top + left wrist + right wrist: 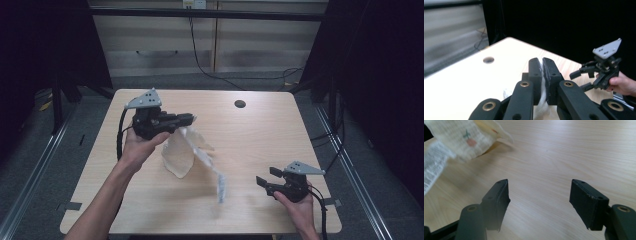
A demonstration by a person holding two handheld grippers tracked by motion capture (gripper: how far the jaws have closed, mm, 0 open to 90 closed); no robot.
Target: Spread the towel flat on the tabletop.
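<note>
Left gripper (187, 119) clamps the white cloth (182, 152) to lift it; right gripper (265, 177) waits beside, jaws wide, empty.

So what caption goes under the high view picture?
Left gripper lifts a pale cloth off the wooden table; right gripper waits open.

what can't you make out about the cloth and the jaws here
- Cloth, high view: its hanging strip is blurred; shape unclear.
- Cloth edge, left gripper view: pinched in the left gripper, hidden by the jaws.
- Cloth print, right gripper view: cut off by the frame's edge.
</note>
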